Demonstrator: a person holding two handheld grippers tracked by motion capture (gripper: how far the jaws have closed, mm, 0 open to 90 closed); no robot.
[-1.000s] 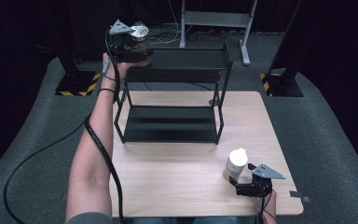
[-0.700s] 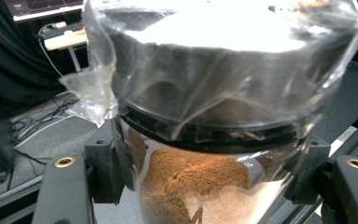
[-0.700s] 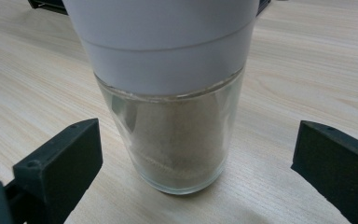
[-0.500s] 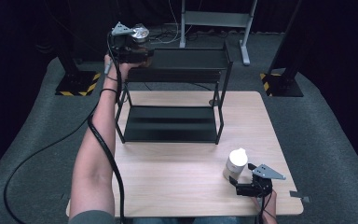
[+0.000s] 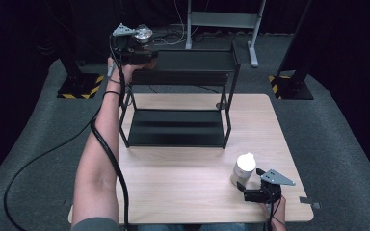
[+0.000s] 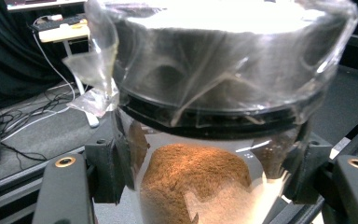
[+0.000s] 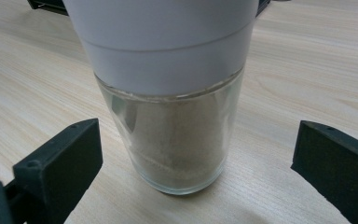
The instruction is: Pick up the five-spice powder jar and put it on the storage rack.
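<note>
The jar of brown powder (image 6: 200,182), its black lid wrapped in clear film, sits clamped between the jaws of the left hand-held gripper (image 5: 137,48), the pads pressing on the glass on both sides in the left gripper view. From the high view that jar (image 5: 143,34) is held up at the far left corner of the black two-tier rack (image 5: 183,77), level with or just above the top shelf; whether its base touches the shelf I cannot tell, since the gripper body hides it. I judge this half of the work to be nearly finished: the jar is carried to the rack, and what is left is to set it down on the top shelf and let go. The second jar (image 7: 170,135), clear glass with a white cap and pale powder inside, stands upright on the wooden surface (image 5: 183,192) near its front right corner, well apart from the rack. The right hand-held gripper (image 5: 250,192) is just beside it, jaws spread wide on either side of the glass with clear gaps to both pads, so nothing is gripped there yet. That jar (image 5: 243,168) looks untouched as far as placing goes: it has to be closed on, lifted and brought to the rack. Both shelves look bare, so no jar seems stored so far.
</note>
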